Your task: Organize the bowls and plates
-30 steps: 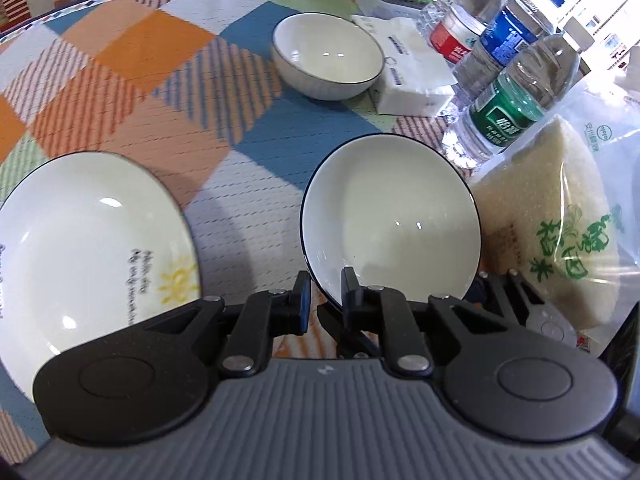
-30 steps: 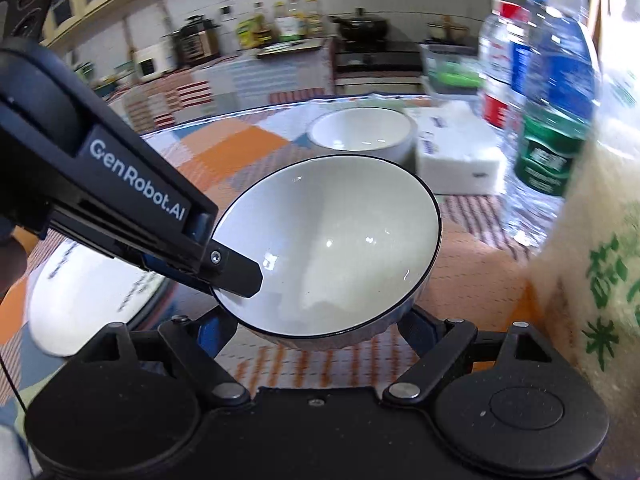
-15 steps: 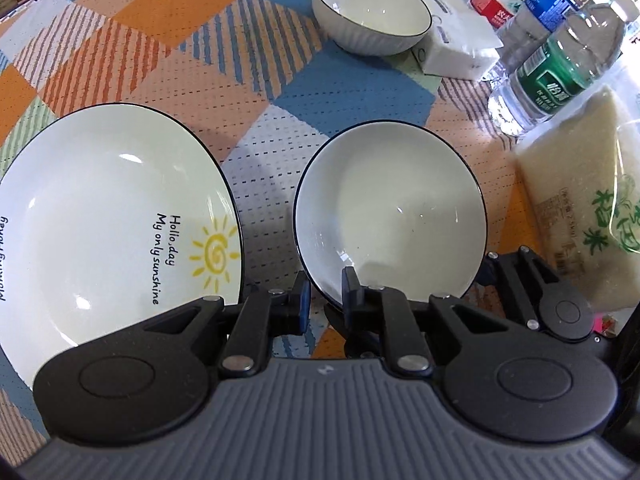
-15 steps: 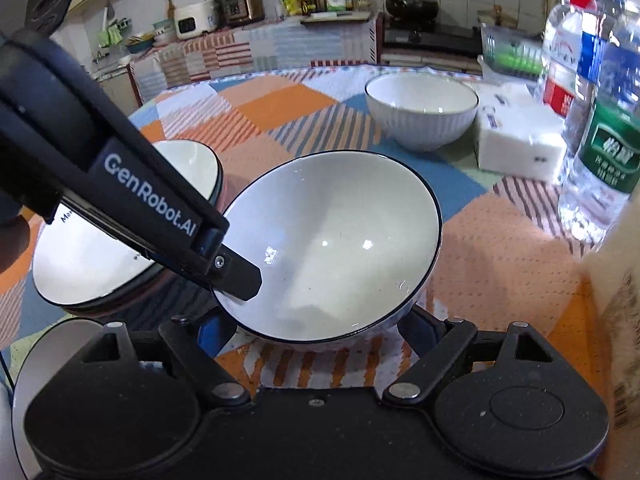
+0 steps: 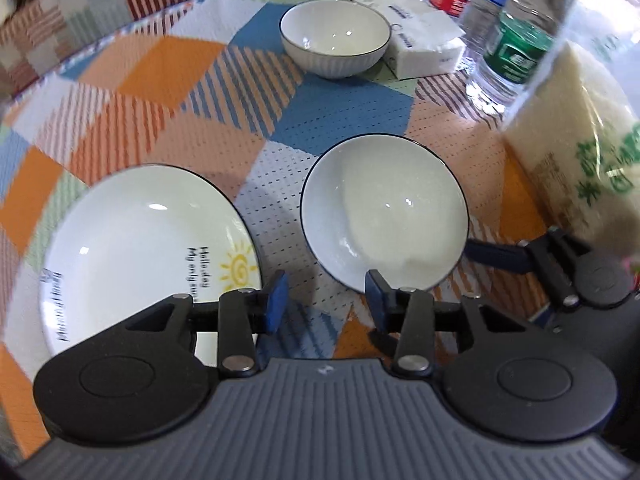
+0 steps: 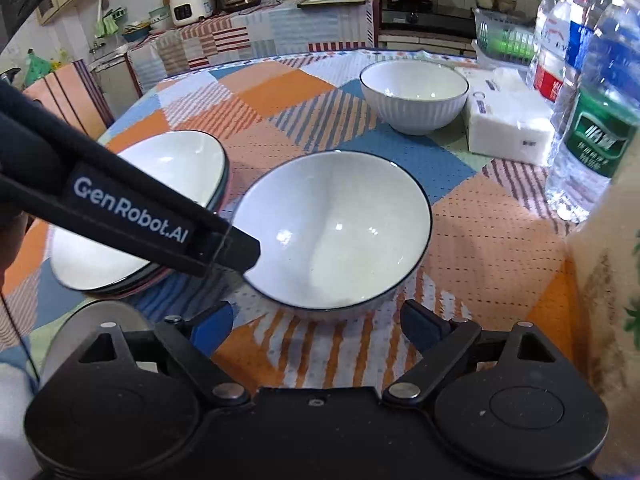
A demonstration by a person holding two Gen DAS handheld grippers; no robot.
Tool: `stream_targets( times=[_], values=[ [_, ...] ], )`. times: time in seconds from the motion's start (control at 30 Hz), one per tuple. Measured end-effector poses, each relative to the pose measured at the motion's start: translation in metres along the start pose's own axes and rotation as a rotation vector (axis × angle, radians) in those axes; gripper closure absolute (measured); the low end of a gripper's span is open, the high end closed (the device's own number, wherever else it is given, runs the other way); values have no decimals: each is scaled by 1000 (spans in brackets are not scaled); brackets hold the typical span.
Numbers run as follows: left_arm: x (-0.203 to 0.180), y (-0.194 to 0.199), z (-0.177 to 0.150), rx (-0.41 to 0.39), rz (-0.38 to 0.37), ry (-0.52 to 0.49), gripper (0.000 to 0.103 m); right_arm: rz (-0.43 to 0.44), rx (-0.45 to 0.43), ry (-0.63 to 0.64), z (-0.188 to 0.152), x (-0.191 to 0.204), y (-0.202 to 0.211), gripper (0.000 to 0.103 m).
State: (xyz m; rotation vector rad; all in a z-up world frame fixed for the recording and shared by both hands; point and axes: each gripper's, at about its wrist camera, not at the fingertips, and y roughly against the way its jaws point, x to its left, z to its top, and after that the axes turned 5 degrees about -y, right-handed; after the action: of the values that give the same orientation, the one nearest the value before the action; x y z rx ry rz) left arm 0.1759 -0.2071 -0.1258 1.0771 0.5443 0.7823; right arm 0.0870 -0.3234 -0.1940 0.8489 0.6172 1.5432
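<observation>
My left gripper (image 5: 322, 296) is opening; its blue pads stand apart with bare cloth between them. The right pad sits just at the near rim of the nearer bowl (image 5: 384, 212), and I cannot tell whether it touches; the pads do not clamp the bowl. In the right wrist view the left gripper's black finger (image 6: 224, 246) lies over that bowl's left rim.

My right gripper (image 6: 316, 322) is spread wide, jaws released, one pad on each side of the nearer bowl's base and close to it; contact not clear, no squeeze visible. In the left wrist view one of its blue fingers (image 5: 496, 254) reaches to the bowl's right edge.

The nearer bowl, white with a dark rim, sits upright on the patterned cloth of the counter (image 5: 168, 128).

To its left lies a white plate (image 5: 132, 248) with a sun drawing and lettering; from the right wrist view it tops a short stack of plates.

Farther back on the counter stands a second, ribbed white bowl (image 5: 334, 40), just beside a white tissue pack (image 5: 424, 44).

Water bottles (image 6: 596, 136) stand at the right, with a bag of rice (image 5: 580, 148) nearer to me.
</observation>
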Motion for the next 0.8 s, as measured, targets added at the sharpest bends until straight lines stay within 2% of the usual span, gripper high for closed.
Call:
stream_targets(
  times=[0.53, 0.8],
  values=[
    [4, 85, -32, -33, -2, -37, 49, 15, -72, 96, 1, 21, 97, 10],
    [8, 129, -56, -56, -12, -77, 40, 63, -88, 173, 3, 37, 143, 9]
  ],
)
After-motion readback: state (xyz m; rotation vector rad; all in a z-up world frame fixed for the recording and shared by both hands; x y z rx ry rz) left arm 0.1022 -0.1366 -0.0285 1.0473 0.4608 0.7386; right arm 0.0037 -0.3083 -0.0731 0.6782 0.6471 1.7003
